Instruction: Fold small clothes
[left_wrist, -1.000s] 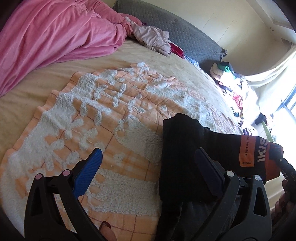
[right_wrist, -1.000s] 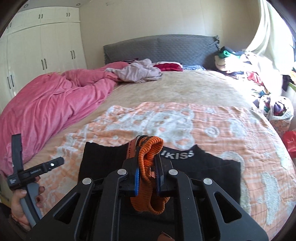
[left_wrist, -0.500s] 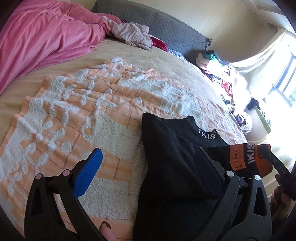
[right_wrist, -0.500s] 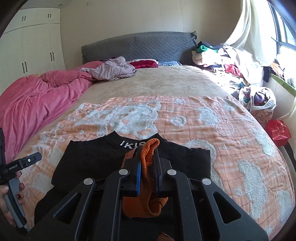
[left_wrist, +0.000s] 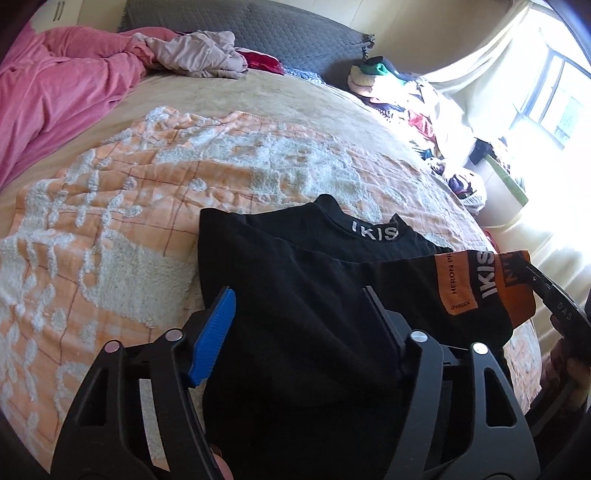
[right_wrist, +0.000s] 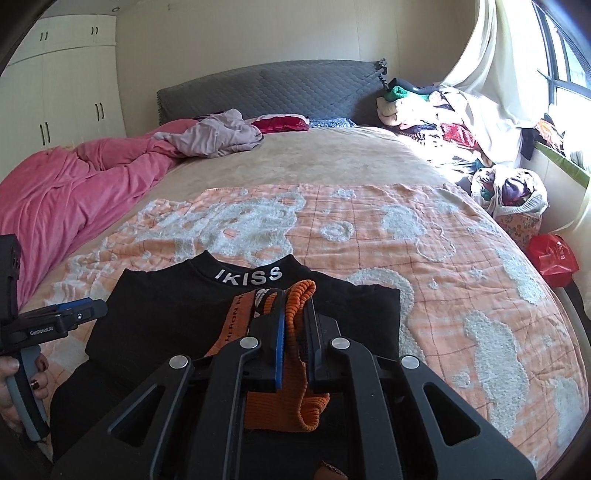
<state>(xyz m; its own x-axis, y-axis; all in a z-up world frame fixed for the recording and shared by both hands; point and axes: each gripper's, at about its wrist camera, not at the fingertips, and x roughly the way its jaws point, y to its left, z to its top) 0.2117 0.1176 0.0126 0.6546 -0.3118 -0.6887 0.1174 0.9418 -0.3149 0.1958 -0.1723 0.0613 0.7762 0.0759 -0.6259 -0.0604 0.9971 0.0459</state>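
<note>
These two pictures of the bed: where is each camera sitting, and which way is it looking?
Left wrist view: rides on the left gripper, looking down its fingers over the black top on the orange blanket; the right gripper shows at the right edge.
Right wrist view: rides on the right gripper, facing the grey headboard, pinching the orange cuff; the left hand shows at the left edge.
Shared: top, blanket, pink duvet, headboard.

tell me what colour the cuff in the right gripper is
Orange ribbed knit; the cuff shows best in the right wrist view.
</note>
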